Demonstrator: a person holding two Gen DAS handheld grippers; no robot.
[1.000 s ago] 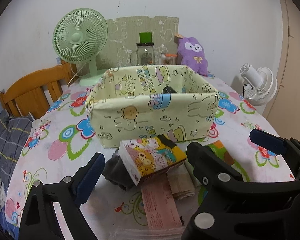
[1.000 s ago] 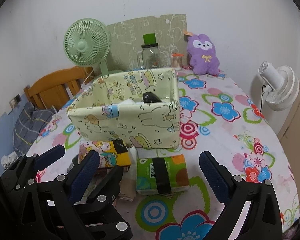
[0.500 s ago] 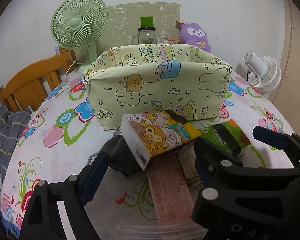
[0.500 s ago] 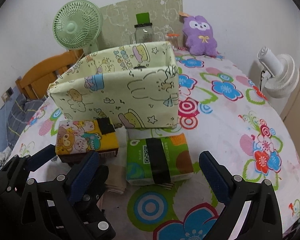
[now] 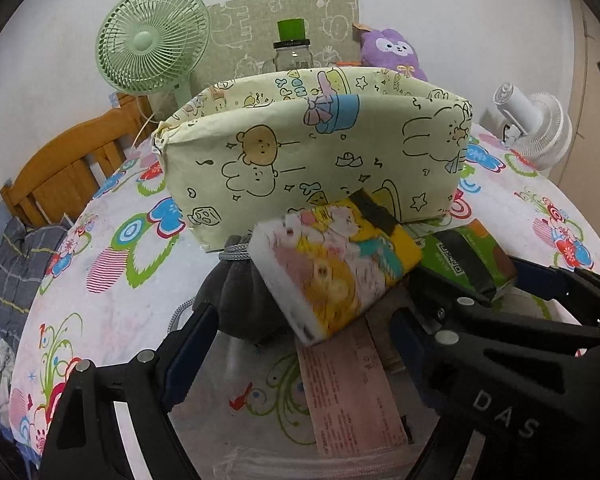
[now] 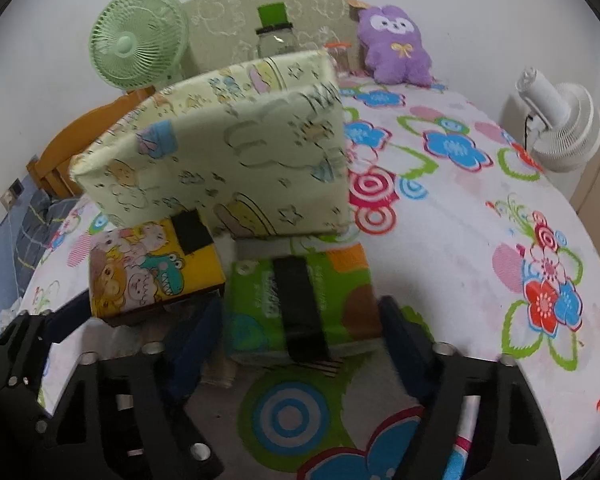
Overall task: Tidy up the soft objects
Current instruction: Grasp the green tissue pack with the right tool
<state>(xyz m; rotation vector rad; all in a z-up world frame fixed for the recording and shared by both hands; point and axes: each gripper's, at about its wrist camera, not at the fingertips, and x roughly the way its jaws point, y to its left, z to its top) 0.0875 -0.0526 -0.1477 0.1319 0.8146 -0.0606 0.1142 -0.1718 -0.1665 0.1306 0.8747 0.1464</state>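
Left wrist view looks down a slope onto the flower-patterned surface, with the pale green fabric bin standing beyond the jaws. Closer in, the yellow cartoon tissue pack lies tilted on a dark grey pouch, just ahead of the gap in the left gripper. Those jaws stand wide, their pads pressing on nothing, and have just narrowed a little. A pink paper slip lies flat between them.

In the right wrist view the bin again sits past the jaws, to the left of centre. The right gripper is also pitched downward, and the green tissue pack with its black band lies squarely between its blue pads. These jaws have just been closing on it; whether the pads already press its sides I cannot tell. The yellow pack lies just left of the left pad, beside the left gripper's black frame.
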